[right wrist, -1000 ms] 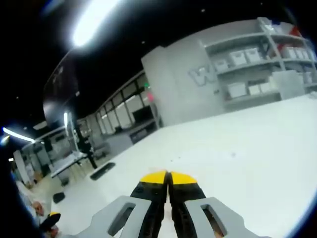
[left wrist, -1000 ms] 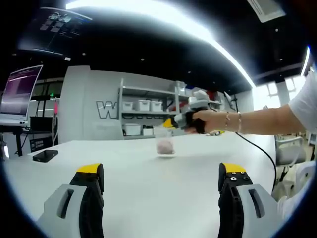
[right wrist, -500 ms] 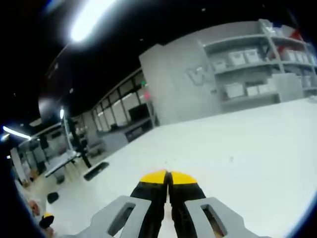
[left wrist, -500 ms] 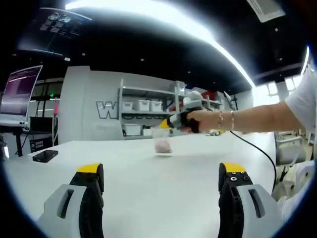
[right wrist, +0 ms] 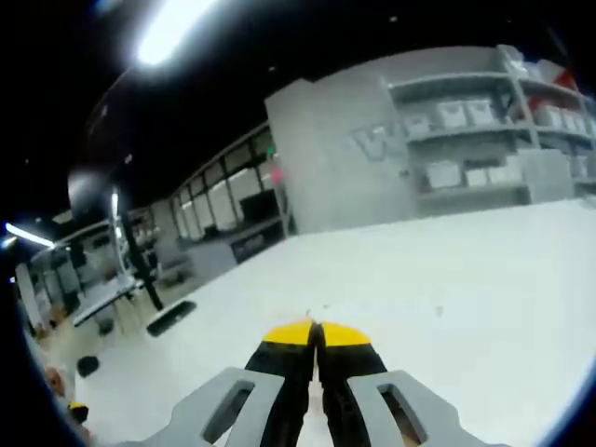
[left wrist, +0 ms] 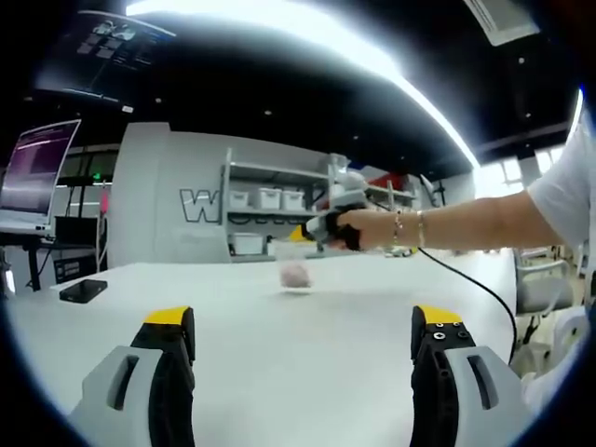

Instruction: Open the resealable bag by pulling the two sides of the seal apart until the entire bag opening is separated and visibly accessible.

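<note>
Leftward drift of right claw (left wrist: 300, 233) since a second ago, in left gripper view; tips closed, at 1 o'clock above bag (left wrist: 294, 270). Bag upright on counter (left wrist: 279, 335), pinkish contents inside. Left claw (left wrist: 303, 333) spread wide.

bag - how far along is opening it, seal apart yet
Nothing looks done: the bag stands far out on the table, small and blurred, so its seal cannot be read. In hand: the right gripper, jaws together in the right gripper view, is held at the bag's top; whether it grips it is unclear. The left gripper is open and well short. Left: grip both sides and pull the seal apart.
</note>
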Demonstrator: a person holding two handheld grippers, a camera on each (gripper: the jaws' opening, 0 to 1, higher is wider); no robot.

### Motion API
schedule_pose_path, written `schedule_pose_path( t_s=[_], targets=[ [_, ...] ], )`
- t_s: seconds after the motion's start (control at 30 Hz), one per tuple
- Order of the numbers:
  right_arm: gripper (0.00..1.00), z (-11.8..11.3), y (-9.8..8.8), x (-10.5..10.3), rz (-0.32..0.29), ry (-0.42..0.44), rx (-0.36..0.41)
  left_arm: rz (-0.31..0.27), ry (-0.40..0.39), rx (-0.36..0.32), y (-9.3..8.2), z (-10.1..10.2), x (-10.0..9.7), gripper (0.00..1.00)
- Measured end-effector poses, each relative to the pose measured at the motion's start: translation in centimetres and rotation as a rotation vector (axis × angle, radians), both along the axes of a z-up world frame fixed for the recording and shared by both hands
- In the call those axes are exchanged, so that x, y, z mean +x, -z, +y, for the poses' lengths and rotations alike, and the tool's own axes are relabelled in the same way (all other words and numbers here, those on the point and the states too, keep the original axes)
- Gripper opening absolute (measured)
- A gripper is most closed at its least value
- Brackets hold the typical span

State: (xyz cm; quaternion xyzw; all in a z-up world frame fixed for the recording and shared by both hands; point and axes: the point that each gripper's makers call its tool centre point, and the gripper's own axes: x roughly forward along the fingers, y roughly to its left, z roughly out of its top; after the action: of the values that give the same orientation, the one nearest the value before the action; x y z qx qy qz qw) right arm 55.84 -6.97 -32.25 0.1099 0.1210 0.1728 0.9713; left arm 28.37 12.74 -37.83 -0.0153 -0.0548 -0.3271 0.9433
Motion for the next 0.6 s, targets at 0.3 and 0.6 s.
schedule_pose_path(
  t_s=[0.3,0.6],
  targets=[
    [0.0,0.2,0.2,1.2,0.001,0.008,-0.014,0.001,0.002,-0.004,0.0,-0.1,0.0,0.96],
    [0.0,0.1,0.3,2.4,-0.004,0.022,-0.035,0.0,0.001,-0.002,0.0,-0.2,0.0,0.96]
  ],
)
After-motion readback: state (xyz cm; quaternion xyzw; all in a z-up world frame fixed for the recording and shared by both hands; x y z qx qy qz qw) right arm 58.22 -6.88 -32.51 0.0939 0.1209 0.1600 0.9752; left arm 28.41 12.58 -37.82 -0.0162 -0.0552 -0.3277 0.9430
